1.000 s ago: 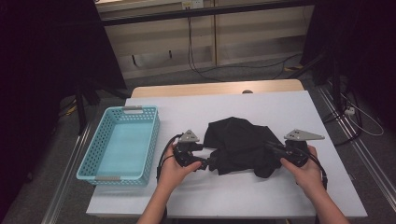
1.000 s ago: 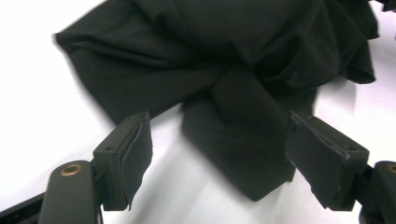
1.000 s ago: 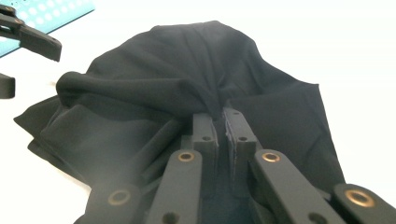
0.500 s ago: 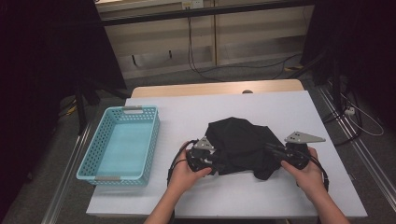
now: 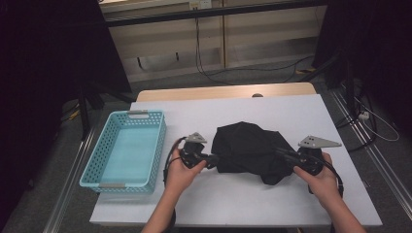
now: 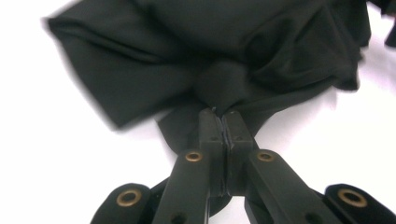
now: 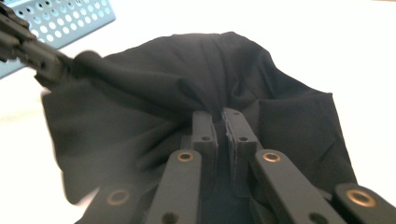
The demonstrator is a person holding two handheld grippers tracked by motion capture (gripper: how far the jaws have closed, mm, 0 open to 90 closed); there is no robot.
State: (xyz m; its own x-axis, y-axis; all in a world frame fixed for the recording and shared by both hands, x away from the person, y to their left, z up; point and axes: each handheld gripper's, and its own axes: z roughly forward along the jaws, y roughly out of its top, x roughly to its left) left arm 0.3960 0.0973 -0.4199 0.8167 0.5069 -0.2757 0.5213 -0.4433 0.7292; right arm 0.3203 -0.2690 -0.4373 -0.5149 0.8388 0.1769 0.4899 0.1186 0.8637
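Observation:
A crumpled black cloth (image 5: 250, 150) lies in the middle of the white table (image 5: 233, 111). My left gripper (image 5: 215, 159) is at its left edge; its jaws have just been closing and now pinch a fold of the cloth (image 6: 219, 88), shut tight in the left gripper view. My right gripper (image 5: 281, 154) holds the cloth's right edge, jaws shut on a bunched fold (image 7: 205, 88). The left gripper (image 7: 39, 58) also appears at the upper left of the right gripper view, pulling a taut ridge of fabric.
A light blue perforated basket (image 5: 127, 148), with nothing in it, stands at the table's left side; its corner (image 7: 60, 18) appears in the right gripper view. Cables (image 5: 214, 73) run over the floor beyond the table. Bare white tabletop surrounds the cloth.
My left gripper moved right to the cloth's left edge, closed on a fold, then drew back slightly left. The right gripper kept still, gripping the cloth.

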